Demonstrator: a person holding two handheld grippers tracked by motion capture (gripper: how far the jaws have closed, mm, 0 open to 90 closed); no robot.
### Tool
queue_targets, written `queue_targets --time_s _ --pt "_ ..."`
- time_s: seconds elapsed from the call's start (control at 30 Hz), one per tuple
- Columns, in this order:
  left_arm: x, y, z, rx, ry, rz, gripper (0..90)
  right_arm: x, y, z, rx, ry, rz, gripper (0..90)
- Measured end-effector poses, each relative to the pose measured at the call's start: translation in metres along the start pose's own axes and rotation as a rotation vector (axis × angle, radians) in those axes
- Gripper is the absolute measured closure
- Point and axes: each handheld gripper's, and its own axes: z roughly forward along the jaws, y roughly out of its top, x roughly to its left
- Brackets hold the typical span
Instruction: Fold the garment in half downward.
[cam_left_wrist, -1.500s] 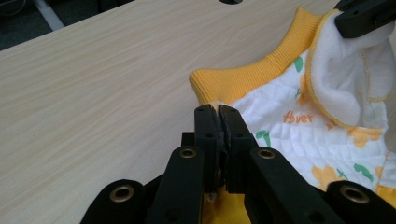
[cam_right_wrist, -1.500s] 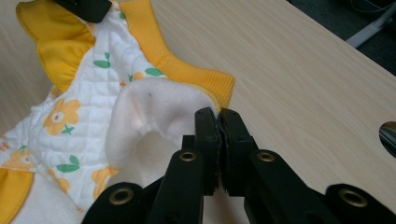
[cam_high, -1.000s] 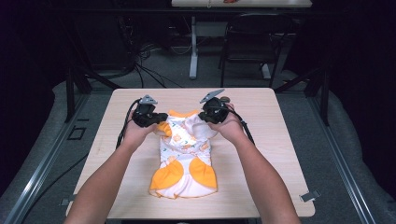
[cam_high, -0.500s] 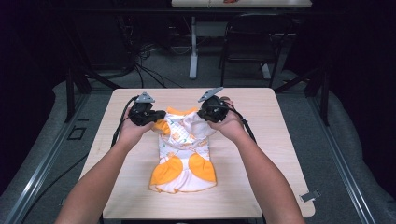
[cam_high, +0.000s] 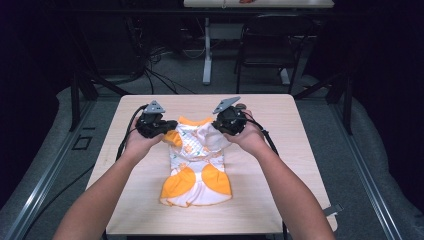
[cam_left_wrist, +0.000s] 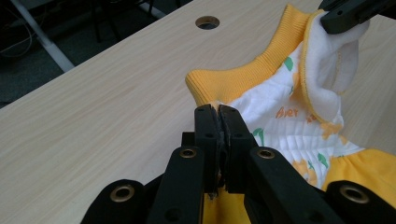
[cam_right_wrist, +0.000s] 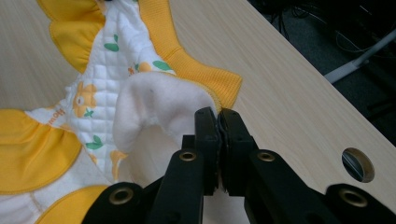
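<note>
The small orange-and-white garment (cam_high: 197, 162) lies near the middle of the frame in the high view, spread on the light wood tabletop (cam_high: 280, 150), its orange ribbed collar toward the top of the frame and its two rounded orange panels toward the bottom. The quilted white fabric carries a print of green leaves and orange shapes. You have the left hand-held gripper (cam_high: 165, 128) clamped on the collar end at the garment's left corner; in the left gripper view its jaws are pressed together with the cloth pinched between them, just below the orange ribbing (cam_left_wrist: 243, 77). Your right hand-held gripper (cam_high: 223, 128) is closed on the garment's right corner, where a fold of fleecy white lining (cam_right_wrist: 159, 100) turns up beside the jaws in the right gripper view. Both held corners look raised off the wood. A round hole (cam_right_wrist: 357, 164) in the tabletop sits at the lower right of that view. Beyond the tabletop, at the top of the high view, cables (cam_high: 160, 75) lie on the grey floor near a dark chair (cam_high: 265, 47).
</note>
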Motion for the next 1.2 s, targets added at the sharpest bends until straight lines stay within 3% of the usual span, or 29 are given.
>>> queue_targets --time_s 0.4,0.57,0.73,1.2 --pt "-0.008 -0.006 -0.004 -0.001 -0.03 0.018 87.4 0.01 -0.008 -0.007 -0.002 0.019 -0.037 86.7" --pt "-0.015 -0.011 -0.006 0.0 -0.056 0.044 87.4 0.016 -0.016 -0.011 0.001 0.027 -0.058 86.6" --pt "-0.024 -0.019 -0.009 0.002 -0.082 0.062 87.3 0.025 -0.028 -0.015 -0.002 0.039 -0.066 86.5" --pt "-0.038 -0.049 -0.023 0.006 -0.136 0.058 87.3 0.05 -0.046 -0.017 -0.01 0.101 -0.089 86.4"
